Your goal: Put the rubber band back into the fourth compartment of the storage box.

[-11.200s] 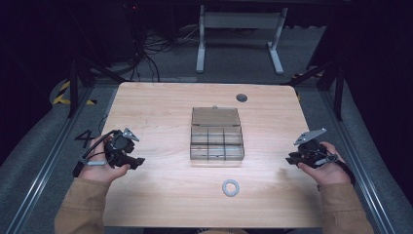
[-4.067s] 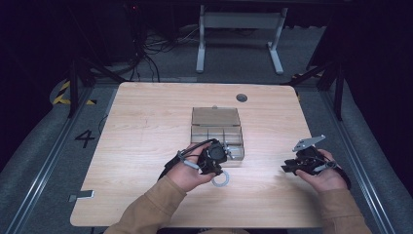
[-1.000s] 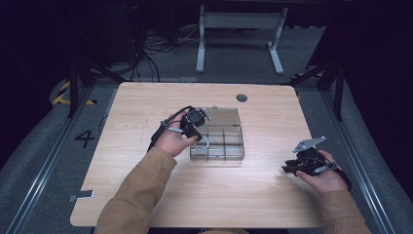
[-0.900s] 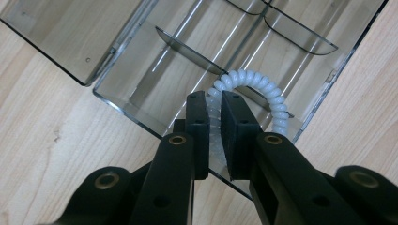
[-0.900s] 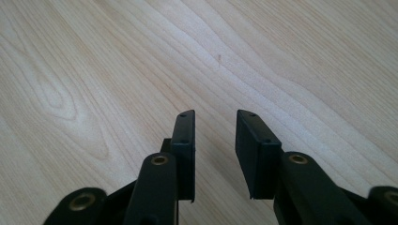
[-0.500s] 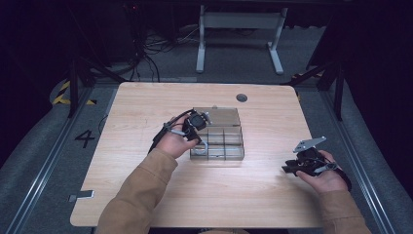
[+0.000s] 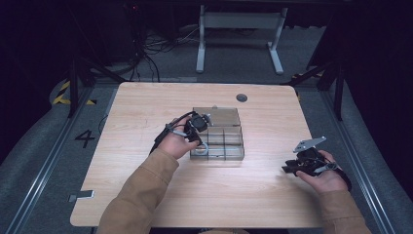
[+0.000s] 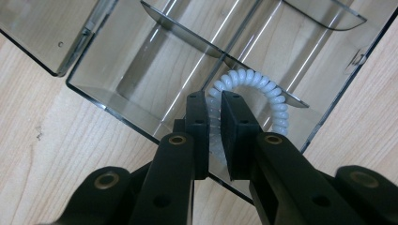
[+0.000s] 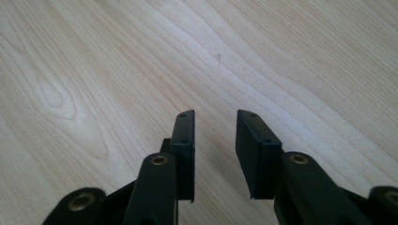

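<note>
The left gripper (image 8: 214,124) has its jaws nearly closed on a white spiral hair tie (image 8: 253,91), pinching one side of the loop while the rest hangs into a near corner compartment of the clear plastic organiser box (image 8: 117,70). Held by its edge like this, the tie can likely be lowered between the dividers without the jaws catching the walls, and the tilt of the hand suits reaching over the box's front wall. In the high view the left gripper (image 7: 196,127) sits at the box's (image 7: 229,117) left front part, the box lying open with its lid folded back toward the far side of the table (image 7: 146,102). The right gripper (image 9: 214,136) has its jaws parted and holds nothing, hovering over bare wood; in the high view it (image 7: 298,165) rests well apart, near the table's right edge, probably kept out of the way. The only writing legible is a large "4" (image 7: 84,139) on the floor left of the table; no brand or label can be read on the box or the grippers.
</note>
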Motion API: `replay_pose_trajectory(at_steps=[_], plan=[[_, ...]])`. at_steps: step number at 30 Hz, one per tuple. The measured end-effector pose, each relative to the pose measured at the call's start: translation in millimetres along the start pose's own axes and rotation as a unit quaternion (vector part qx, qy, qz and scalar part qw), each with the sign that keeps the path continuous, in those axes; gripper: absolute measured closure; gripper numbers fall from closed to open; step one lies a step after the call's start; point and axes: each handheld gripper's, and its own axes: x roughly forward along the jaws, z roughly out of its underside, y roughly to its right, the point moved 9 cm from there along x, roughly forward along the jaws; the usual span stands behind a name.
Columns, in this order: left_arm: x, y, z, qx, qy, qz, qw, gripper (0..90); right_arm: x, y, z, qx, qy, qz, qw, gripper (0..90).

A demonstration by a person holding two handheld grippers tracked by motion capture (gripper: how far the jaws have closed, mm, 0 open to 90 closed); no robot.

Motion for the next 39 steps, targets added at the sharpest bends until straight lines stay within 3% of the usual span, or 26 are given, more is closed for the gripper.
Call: replay_pose_trajectory(at_steps=[23,27,36,39], plan=[[6.5,0.4,1.5,0.000,-0.011,0.002,0.9999,81.7,0.0,-0.3,-0.4,0.000,0.002,-0.001,1.0000,68.4],[4.9,0.1,-0.4,-0.006,0.000,0.005,1.0000,68.9,-0.4,0.7,-0.3,-0.001,0.003,0.000,1.0000,68.2],[1.7,1.1,-0.6,-0.006,0.007,0.010,0.9999,67.0,0.0,0.4,0.3,0.002,0.001,0.000,1.0000,68.0],[-6.3,1.3,1.2,-0.009,0.015,0.015,0.9997,65.7,1.0,0.4,-1.6,-0.003,0.003,-0.001,1.0000,67.8]])
